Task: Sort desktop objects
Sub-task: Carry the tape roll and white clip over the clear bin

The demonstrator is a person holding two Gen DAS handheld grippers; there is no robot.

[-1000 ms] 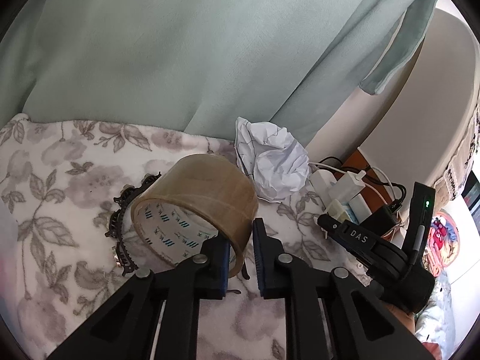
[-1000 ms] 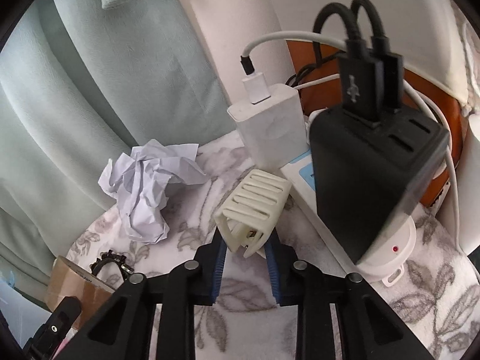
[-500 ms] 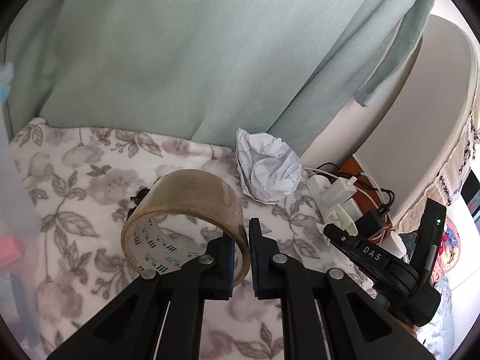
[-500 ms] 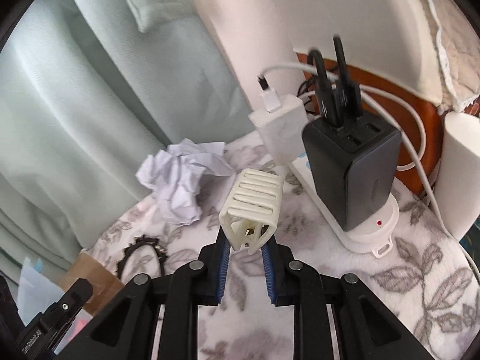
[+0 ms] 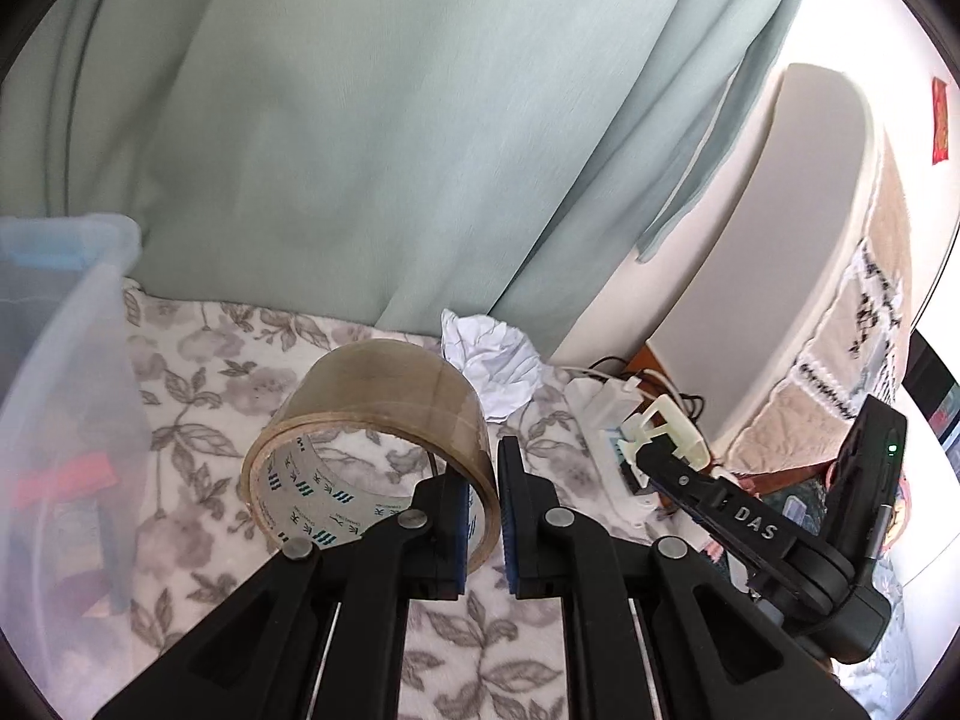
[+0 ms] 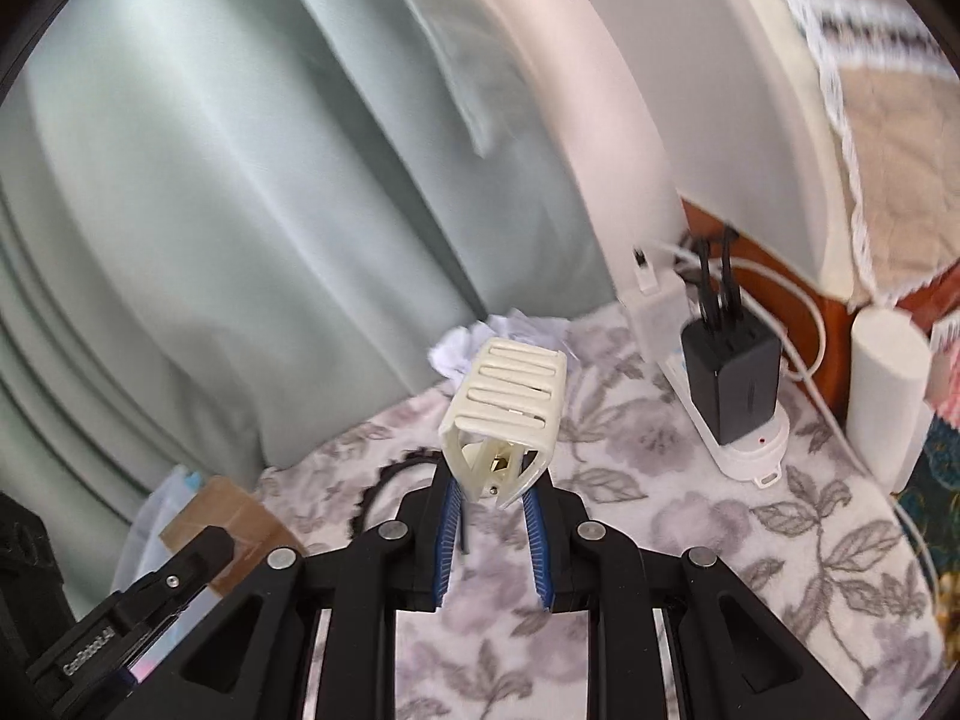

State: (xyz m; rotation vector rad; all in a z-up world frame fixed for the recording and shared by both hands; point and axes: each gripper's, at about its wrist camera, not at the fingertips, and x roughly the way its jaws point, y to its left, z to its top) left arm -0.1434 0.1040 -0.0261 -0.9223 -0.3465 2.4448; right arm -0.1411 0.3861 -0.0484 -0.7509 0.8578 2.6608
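Left gripper [image 5: 491, 510] clamps tape roll [image 5: 384, 414] beside translucent bin [image 5: 66, 396] holding blurred items.

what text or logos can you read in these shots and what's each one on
"DAS": white letters on the right tool, seen from the left wrist view.
Small white lettering on the left tool, seen from the right wrist view: too blurred to read.
Green marks printed inside the tape roll: a repeated logo, too small to read.
Red tag on the wall: unreadable.

Pale green curtain [image 5: 360, 150], floral tablecloth [image 6: 690, 540], cream headboard [image 5: 780, 240], daylight
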